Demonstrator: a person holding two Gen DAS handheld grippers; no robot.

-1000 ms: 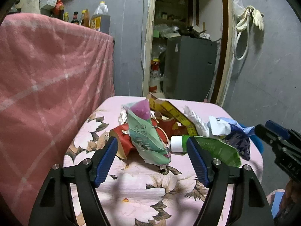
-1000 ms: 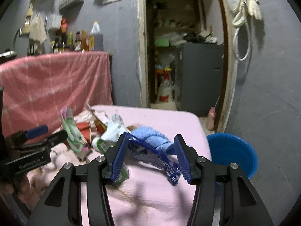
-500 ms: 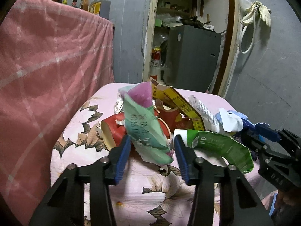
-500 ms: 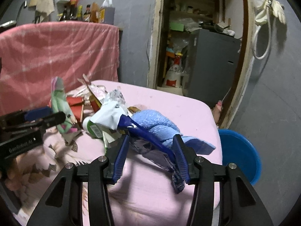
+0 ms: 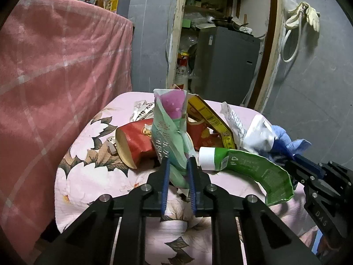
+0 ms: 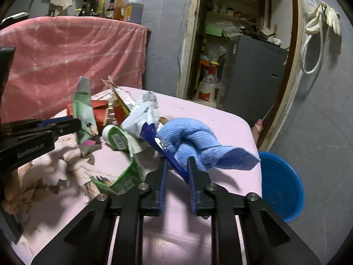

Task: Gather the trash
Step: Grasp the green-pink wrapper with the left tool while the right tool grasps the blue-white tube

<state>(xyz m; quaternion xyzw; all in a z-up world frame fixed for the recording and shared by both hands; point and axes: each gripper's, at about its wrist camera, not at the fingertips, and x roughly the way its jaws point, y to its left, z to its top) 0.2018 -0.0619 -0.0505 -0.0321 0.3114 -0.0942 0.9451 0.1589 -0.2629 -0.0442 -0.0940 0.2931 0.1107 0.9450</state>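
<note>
A pile of trash lies on the pink flowered table [image 5: 88,176]. My left gripper [image 5: 178,163] is shut on a pale green and pink wrapper [image 5: 169,130], which stands up from the pile. My right gripper [image 6: 176,163] is shut on a dark blue and white wrapper [image 6: 154,132], lifted a little above the table, with a blue cloth [image 6: 198,141] draped against it. A red paper cup [image 5: 134,143], a yellow box strip [image 5: 209,119] and a green carton [image 5: 253,167] lie in the pile. The right gripper shows in the left wrist view [image 5: 293,163], the left in the right wrist view [image 6: 75,125].
A blue basin [image 6: 280,185] stands on the floor right of the table. A pink cloth-covered counter [image 5: 55,77] with bottles rises on the left. An open doorway [image 5: 220,55] with a grey cabinet is behind the table.
Both grippers have closed, the left on the green and pink wrapper, the right on the blue and white wrapper. Both views have moved closer to the pile.
</note>
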